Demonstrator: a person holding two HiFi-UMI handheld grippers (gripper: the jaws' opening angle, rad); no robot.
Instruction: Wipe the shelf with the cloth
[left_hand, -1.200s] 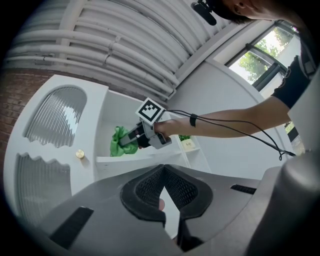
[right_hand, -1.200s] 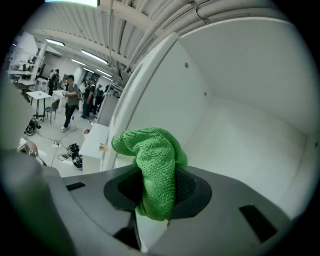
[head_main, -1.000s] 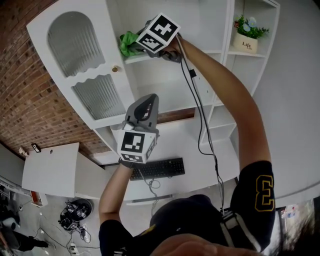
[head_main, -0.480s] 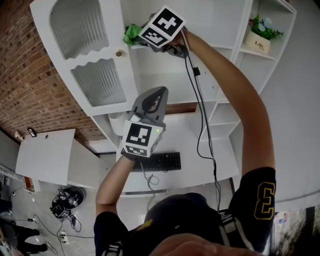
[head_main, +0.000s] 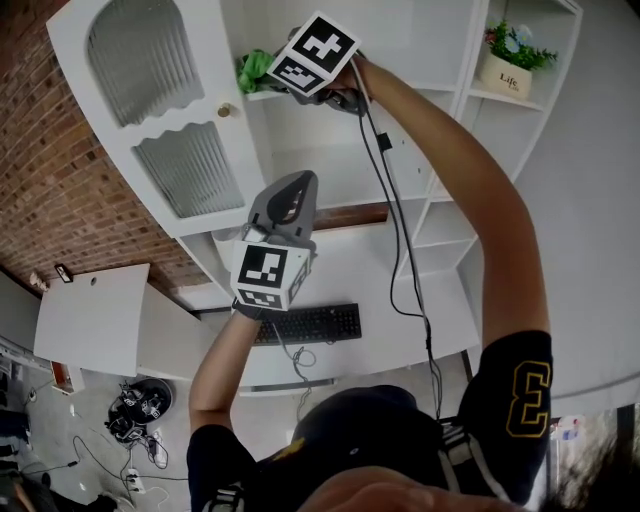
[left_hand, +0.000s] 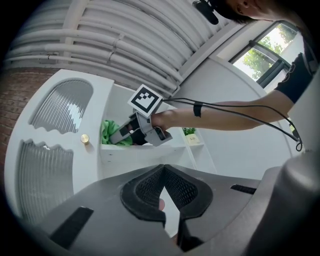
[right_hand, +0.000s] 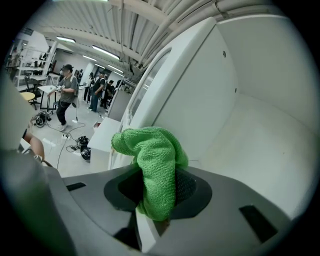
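Cloth (right_hand: 154, 167): green, bunched, pinched in the right gripper (right_hand: 156, 202); most of it bulges out ahead of the jaws.
Where: on the upper shelf (right_hand: 245, 150), at the end beside the open door (head_main: 165, 120).
Right jaws: closed on the cloth, the fold filling the gap between the pads.
Left gripper (head_main: 288, 195): jaws meet at the tips with nothing in them; held well below the shelf, above the worktop (head_main: 365, 275).
Key relation: the cloth sits in front of the right jaws, against the door end. The shelf's long axis runs from there toward the person's right, so bare board probably lies that way. The right arm is the one at the shelf; the left is far off.
Right gripper view: shows the grip itself, plus the shelf floor and back wall, both plain white.
Head view: sees the shelf from underneath, so only its front edge and a tuft of cloth.
Left gripper view: gives the side-on look, with the right gripper reaching in over the shelf lip.
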